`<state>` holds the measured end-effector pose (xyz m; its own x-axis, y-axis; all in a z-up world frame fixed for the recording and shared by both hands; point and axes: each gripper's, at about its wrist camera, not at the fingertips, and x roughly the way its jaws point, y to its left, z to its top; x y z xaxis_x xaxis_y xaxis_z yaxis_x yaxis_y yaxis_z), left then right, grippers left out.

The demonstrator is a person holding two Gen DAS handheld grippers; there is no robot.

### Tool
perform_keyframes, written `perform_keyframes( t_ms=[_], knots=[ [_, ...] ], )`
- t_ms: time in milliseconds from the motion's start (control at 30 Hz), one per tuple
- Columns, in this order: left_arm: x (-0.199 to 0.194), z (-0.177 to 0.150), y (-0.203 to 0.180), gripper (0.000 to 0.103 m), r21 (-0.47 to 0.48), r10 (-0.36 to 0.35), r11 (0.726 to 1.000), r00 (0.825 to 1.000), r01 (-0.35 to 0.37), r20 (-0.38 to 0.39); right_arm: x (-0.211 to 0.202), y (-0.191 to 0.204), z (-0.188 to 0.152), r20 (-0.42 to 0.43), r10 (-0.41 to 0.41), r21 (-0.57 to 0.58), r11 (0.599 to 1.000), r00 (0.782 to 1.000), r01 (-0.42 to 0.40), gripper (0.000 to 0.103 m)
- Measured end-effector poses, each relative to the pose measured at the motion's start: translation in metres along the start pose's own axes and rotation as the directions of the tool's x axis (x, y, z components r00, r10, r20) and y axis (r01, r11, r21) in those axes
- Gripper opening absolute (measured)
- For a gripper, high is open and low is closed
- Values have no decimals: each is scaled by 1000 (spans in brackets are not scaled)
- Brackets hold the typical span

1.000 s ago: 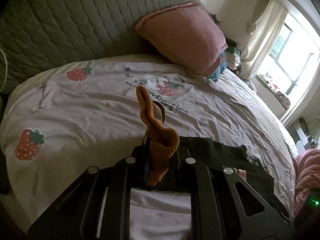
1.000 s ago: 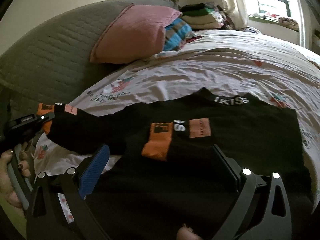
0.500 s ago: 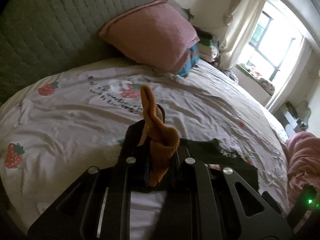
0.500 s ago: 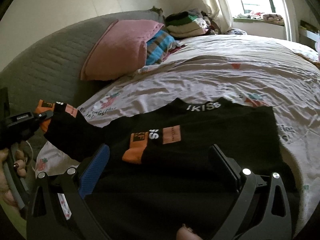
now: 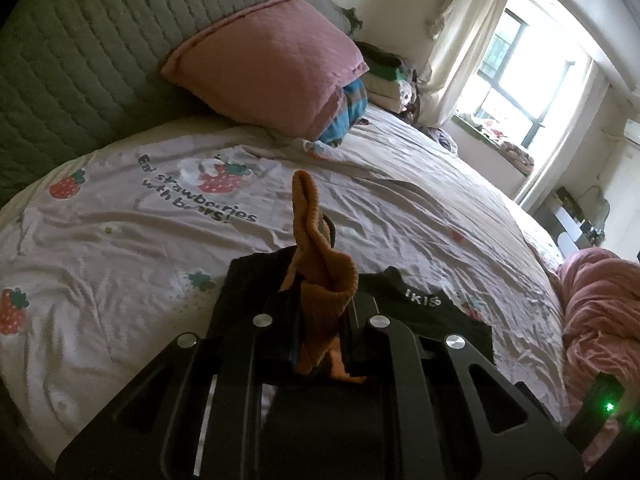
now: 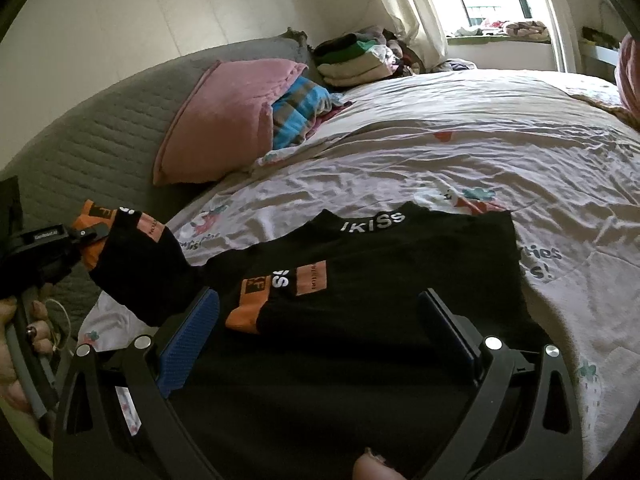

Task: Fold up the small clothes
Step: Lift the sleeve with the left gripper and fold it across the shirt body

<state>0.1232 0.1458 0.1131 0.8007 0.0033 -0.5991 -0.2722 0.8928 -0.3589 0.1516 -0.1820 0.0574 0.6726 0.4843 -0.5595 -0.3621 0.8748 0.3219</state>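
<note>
Right wrist view, left gripper (image 6: 86,234) fingers pinching orange cuff (image 6: 90,216), raised, right gripper (image 6: 320,320) fingers spread, seemingly above black shirt (image 6: 400,280)

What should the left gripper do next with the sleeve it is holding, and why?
Probably carry the orange cuff across onto the black shirt body. The left gripper is shut on that cuff, its sleeve is lifted off the bed, and the other sleeve already lies folded across the shirt's middle.

a black top (image 6: 400,280) with orange cuffs and white "ikiss" lettering at the collar lies spread on the bed, one sleeve folded across its front, the other sleeve (image 6: 136,264) lifted off its left side.
</note>
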Motion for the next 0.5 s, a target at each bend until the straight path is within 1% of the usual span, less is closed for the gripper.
perform_keyframes(
  t_ms=[267,500],
  knots=[
    [3,-5,-28,7,29,-38,999,999,39,-17,-12,-20,0,19,-8,36,999,1000,7,98],
    [11,-12,-55,7,55,-90,994,995,92,-47,-20,-37,0,34,-21,64,998,999,18,98]
  ],
)
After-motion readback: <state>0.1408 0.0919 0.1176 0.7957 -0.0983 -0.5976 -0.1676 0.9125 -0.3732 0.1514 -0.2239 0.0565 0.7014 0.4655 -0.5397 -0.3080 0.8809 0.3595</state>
